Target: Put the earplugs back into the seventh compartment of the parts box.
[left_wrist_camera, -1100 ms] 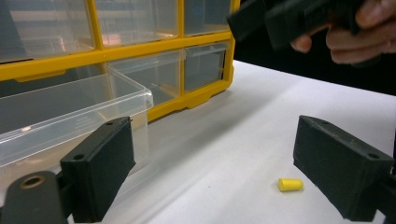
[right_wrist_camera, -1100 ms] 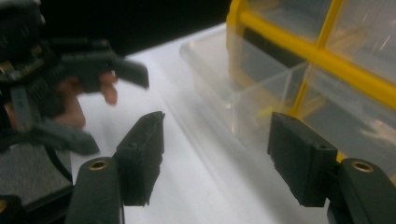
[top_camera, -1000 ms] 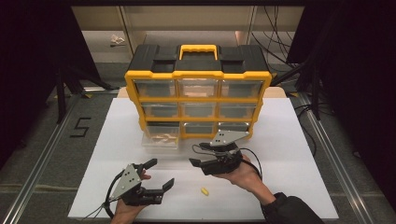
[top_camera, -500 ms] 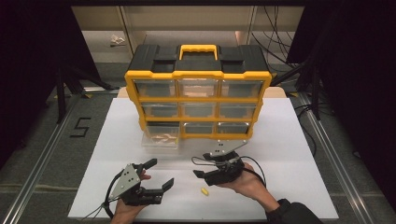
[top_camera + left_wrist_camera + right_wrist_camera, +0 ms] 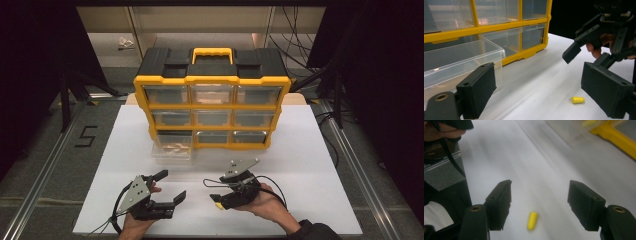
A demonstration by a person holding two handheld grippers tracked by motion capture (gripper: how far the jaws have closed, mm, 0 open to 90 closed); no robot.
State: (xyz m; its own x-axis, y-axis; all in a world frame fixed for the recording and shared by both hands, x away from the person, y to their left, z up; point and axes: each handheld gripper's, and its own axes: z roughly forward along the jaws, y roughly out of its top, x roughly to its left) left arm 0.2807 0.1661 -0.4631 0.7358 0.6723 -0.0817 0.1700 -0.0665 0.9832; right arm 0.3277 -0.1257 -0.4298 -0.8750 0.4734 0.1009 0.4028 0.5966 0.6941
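Taking the organizer point(image 5: 211, 97) at the back of the white counter point(image 5: 310, 165) as the landmark: a "5" mark point(image 5: 86, 136) lies on the floor well off its left side; the drawer point(image 5: 172, 150) is pulled out of the organizer's bottom-left slot and rests on the counter just in front of it, with pale small pieces inside; in the left gripper view the clear drawer point(image 5: 461, 58) sits close ahead of that gripper's near jaw.

The left gripper point(image 5: 167, 187) sits well in front of the organizer, below the drawer, held in the left hand point(image 5: 134, 222); its jaws stand wide apart with nothing between them, resting low over the counter.

The plug point(image 5: 218, 205), a small yellow piece, lies on the counter well in front of the organizer's middle, between the two grippers; in the left gripper view the plug point(image 5: 577, 100) lies flat and bare on the white surface, apart from every jaw.

The right gripper point(image 5: 216, 192) is in front of the organizer, a little right of its middle, held in the right hand point(image 5: 265, 202), pointing toward the left gripper; its jaws are open wide; in the right gripper view the plug point(image 5: 532, 220) lies between them, nearer the left jaw in that view, touched by neither.
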